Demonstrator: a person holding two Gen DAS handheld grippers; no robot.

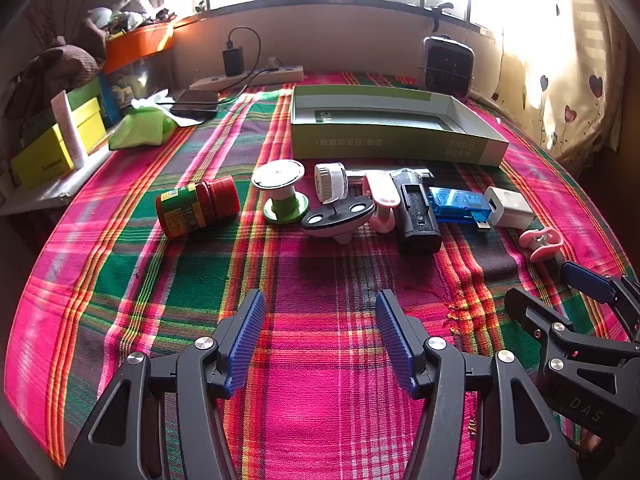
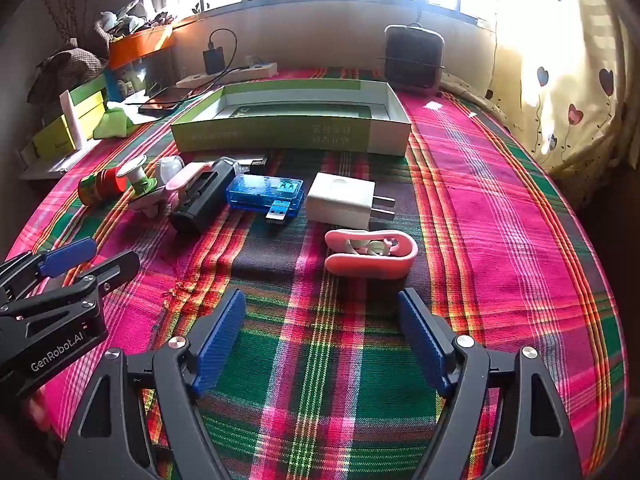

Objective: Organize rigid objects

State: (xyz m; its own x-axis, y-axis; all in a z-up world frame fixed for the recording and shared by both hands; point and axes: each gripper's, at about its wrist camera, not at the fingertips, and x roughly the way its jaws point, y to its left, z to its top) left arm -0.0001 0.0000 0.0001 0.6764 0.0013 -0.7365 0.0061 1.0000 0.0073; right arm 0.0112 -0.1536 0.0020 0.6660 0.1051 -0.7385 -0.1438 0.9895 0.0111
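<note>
Left gripper [image 1: 320, 336] spread wide and empty at lower centre of its view, over bare plaid cloth [image 1: 320, 420]; right gripper [image 2: 320, 340] likewise wide and holding nothing, low in its own view. Partly hidden behind one another in the mid-frame row: red-capped bottle [image 1: 196, 208], spool [image 1: 282, 192], black battery [image 1: 416, 216], blue USB device [image 2: 264, 194], white charger [image 2: 342, 200], with the smaller white and pink pieces among them hard to make out. Pink clip [image 2: 370, 254] just above the right gripper's fingertips, untouched; open green box [image 2: 296, 128] beyond the row, upper centre.
</note>
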